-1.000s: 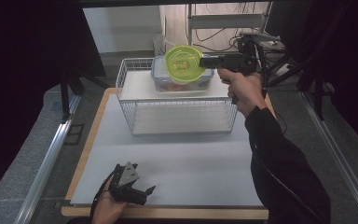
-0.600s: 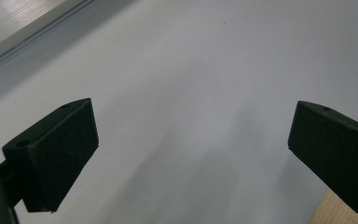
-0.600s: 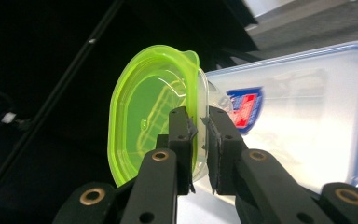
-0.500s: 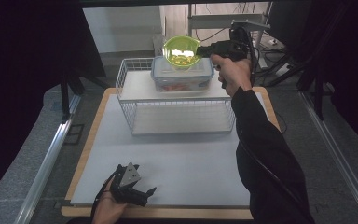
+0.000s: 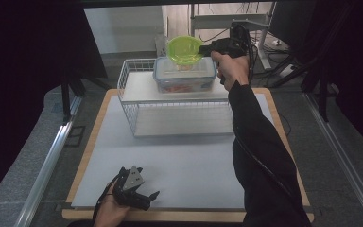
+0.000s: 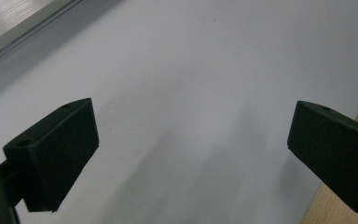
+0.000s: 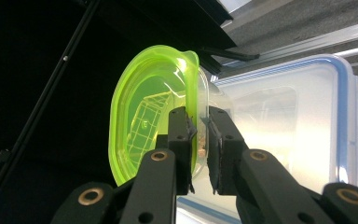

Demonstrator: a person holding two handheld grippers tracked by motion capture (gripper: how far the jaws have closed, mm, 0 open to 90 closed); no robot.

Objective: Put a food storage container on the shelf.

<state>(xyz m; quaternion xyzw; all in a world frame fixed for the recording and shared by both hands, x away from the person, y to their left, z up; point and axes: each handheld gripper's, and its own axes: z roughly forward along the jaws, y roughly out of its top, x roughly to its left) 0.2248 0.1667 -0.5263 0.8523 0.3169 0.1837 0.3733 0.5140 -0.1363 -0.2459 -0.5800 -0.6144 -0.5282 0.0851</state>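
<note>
The right tongs are pinching the rim of a small green-lidded tub, one jaw on the lid side and the other against the clear wall. The tub is carried on edge, with the lid face turned sideways. This hold by the rim looks chosen because the jaws cannot span the tub's full width. In the high view the right tongs hold the tub in the air, above and just behind a larger clear box with a blue-edged lid.

That box sits on the upper shelf of a white wire rack, directly below the jaws. Judged from the position, the tub is either being lifted away from the box lid or brought over to be stacked on it; the pictures do not settle which. Reddish contents show through the box wall, but they cannot be identified.

The left tongs rest low on the white mat, well apart from the rack and near the wooden table edge. In the left gripper view the jaws are spread wide, with bare mat between them; this hand appears parked and idle.

No brand, label or legible writing is visible on the tub, the box or the rack.
</note>
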